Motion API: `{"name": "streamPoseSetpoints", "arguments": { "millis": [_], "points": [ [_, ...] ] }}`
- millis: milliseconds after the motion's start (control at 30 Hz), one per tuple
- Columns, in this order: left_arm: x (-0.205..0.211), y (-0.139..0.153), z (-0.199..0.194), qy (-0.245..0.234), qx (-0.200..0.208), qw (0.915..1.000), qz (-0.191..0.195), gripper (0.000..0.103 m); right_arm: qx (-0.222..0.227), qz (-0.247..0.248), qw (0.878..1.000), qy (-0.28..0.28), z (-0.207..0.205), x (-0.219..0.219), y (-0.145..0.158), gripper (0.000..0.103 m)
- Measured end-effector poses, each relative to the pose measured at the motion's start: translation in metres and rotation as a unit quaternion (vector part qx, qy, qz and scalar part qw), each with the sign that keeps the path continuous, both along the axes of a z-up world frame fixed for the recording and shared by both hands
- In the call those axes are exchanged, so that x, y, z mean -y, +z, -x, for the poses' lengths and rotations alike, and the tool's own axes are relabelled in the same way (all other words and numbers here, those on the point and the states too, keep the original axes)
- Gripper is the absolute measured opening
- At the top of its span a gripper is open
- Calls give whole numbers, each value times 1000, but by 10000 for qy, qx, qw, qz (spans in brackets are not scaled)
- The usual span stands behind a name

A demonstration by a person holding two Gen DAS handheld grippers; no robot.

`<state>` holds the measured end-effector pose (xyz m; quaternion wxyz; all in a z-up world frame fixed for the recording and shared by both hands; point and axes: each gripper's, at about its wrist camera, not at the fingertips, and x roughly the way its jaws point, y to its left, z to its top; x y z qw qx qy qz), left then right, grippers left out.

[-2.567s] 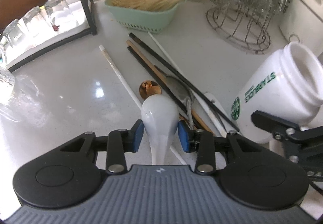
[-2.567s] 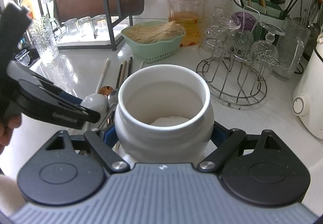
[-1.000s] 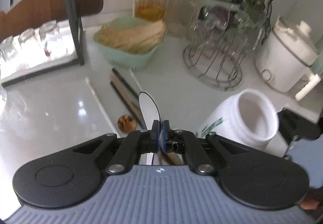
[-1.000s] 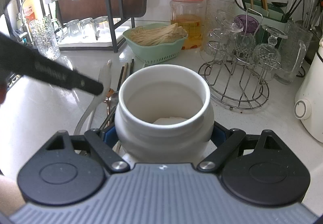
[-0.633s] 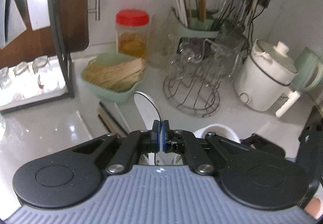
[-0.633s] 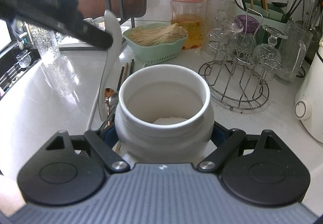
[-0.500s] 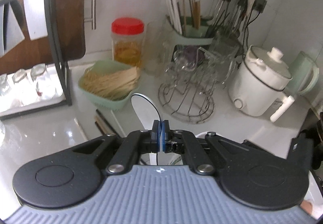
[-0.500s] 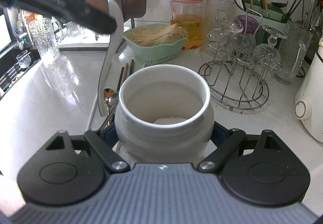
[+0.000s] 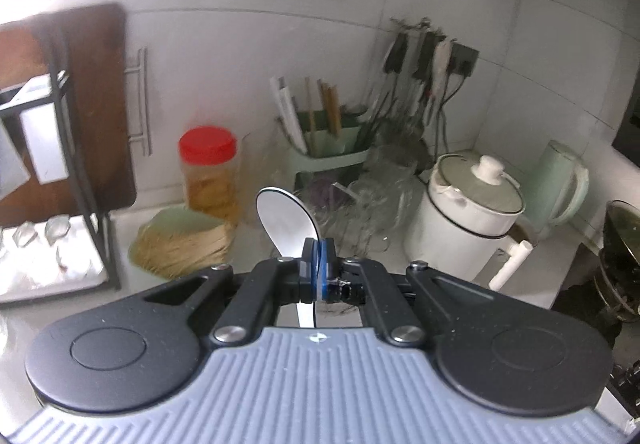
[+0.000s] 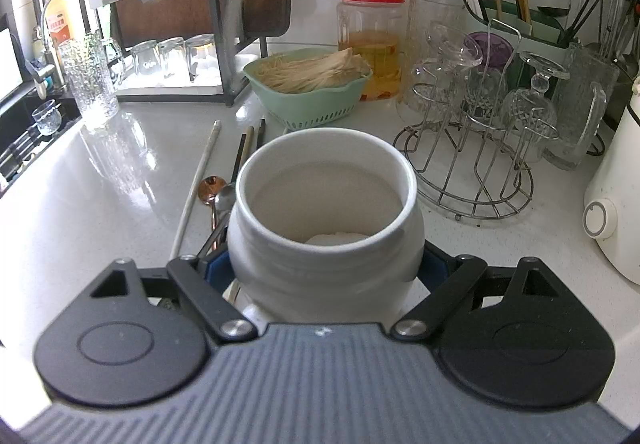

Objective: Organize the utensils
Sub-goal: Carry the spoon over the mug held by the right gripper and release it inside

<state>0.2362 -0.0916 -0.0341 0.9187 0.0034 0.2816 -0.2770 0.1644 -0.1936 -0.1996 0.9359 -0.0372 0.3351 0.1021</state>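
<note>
While the white bench (image 10: 100,204) carries loose chopsticks (image 10: 200,180), right hand-held gripper (image 10: 326,270) clamps the white jar (image 10: 326,228) standing there; left hand-held gripper (image 9: 319,270), raised, pinches shut on the white spoon (image 9: 286,222).

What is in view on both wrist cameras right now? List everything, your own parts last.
white spoon: 1, white, clamped in the left hand-held gripper, bowl up
jar: 1, white, open mouth, held in the right hand-held gripper
loose utensils: several chopsticks and spoons, mixed colours, on the counter left of the jar
basket: 1, mint green, holding pale sticks, behind the jar
red-lidded jar: 1, clear, by the wall
glass rack: 1, wire, holding upturned glasses, to the right
utensil caddy: 1, green, by the wall
cooker: 1, white, to the right
kettle: 1, pale green, beyond the cooker
left hand-held gripper: shut on the spoon
right hand-held gripper: shut on the jar
</note>
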Motion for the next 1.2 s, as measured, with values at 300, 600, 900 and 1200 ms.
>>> {"name": "streamPoseSetpoints", "arguments": {
  "millis": [300, 600, 900, 1200],
  "points": [
    [36, -35, -2, -373, -167, 9983, -412, 2, 21, -4, 10000, 48, -1, 1, 0, 91],
    [39, -66, -14, -528, -789, 9937, -595, 2, 51, -11, 10000, 83, 0, 1, -1, 91],
    [39, -60, -26, -999, -1340, 9813, -956, 1, 105, -9, 9999, 55, -1, 0, -2, 91],
    [39, -70, -25, -1010, -1715, 9745, -1033, 1, 141, -42, 9999, 14, -1, 0, -3, 91]
  ]
}}
